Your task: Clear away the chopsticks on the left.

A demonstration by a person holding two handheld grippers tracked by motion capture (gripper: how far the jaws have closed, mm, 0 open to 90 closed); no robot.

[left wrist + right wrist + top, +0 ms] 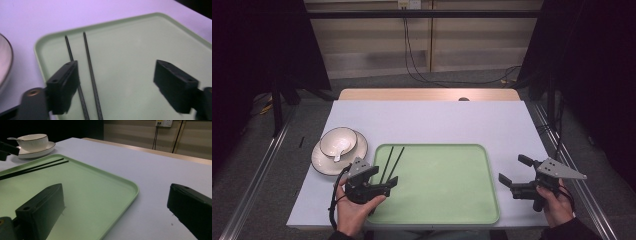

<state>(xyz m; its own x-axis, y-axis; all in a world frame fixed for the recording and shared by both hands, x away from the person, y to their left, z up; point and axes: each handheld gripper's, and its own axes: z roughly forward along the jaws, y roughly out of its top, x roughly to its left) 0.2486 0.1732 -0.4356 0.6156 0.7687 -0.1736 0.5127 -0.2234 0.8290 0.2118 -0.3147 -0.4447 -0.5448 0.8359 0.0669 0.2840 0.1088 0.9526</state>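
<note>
Our left hand-held gripper (pixel 381 181) hangs released over the tray's (pixel 462 217) left edge, jaws apart with nothing pinched. The chopsticks (pixel 91 75) lie side by side in the tray beneath it, so we judge them just set down. Our right hand-held gripper (pixel 514 172) waits released, well apart, past the tray's right rim. Next we would likely fetch the bowl (pixel 338 142) with its spoon (pixel 340 152) on the plate (pixel 324 165). The pale worktop (pixel 437 120) stands in a dim room with cables on the wall.
</note>
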